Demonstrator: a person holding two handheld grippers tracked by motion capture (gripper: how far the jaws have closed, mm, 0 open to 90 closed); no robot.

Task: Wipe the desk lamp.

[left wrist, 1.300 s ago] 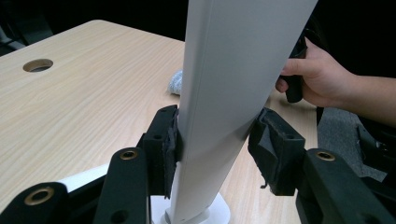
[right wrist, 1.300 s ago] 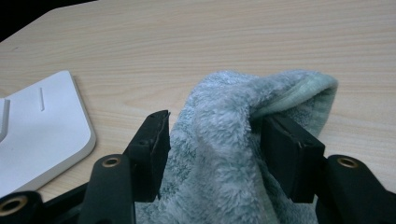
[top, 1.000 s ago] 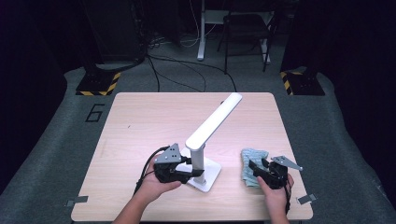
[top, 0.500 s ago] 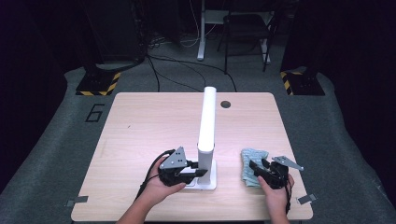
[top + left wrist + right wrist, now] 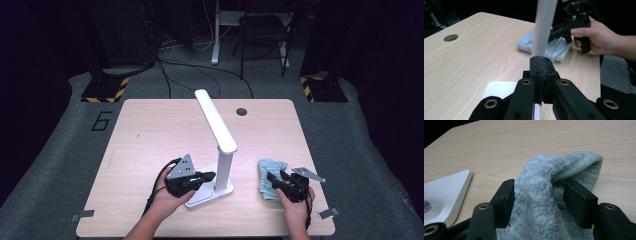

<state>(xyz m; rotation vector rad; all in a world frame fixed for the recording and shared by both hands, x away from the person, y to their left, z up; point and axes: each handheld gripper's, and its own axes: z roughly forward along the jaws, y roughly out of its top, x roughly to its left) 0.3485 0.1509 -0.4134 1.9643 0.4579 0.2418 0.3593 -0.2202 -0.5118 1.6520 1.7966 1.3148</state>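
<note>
Left tongs (image 5: 210, 176) fully closed, jaws pressed flat together in left gripper view (image 5: 541, 72), nothing between them. Tips right at the foot of the white lamp (image 5: 220, 135) post, just in front of it; contact with the post not clear. Jaws have just been closing, now done.

Lamp standing on the near middle of the desk (image 5: 150, 135), flat white base (image 5: 207, 196) under the left tongs, post upright, long light bar tilted up and away toward the far side. Base corner also visible in right gripper view (image 5: 446, 187), with a small round button on it.

Right tongs (image 5: 274, 179) partly spread, clamped on a bunched fold of the pale green cloth (image 5: 270, 172). In right gripper view (image 5: 539, 202) both pads pressing into the fluffy fabric, hemmed edge poking out past the jaws. Cloth resting on the desk near the front right edge, just right of the lamp base, apart from it.

Right hand (image 5: 596, 37) gripping its handle behind the cloth in left gripper view. Round cable hole (image 5: 242, 111) at the far side of the desk, well apart from everything.
</note>
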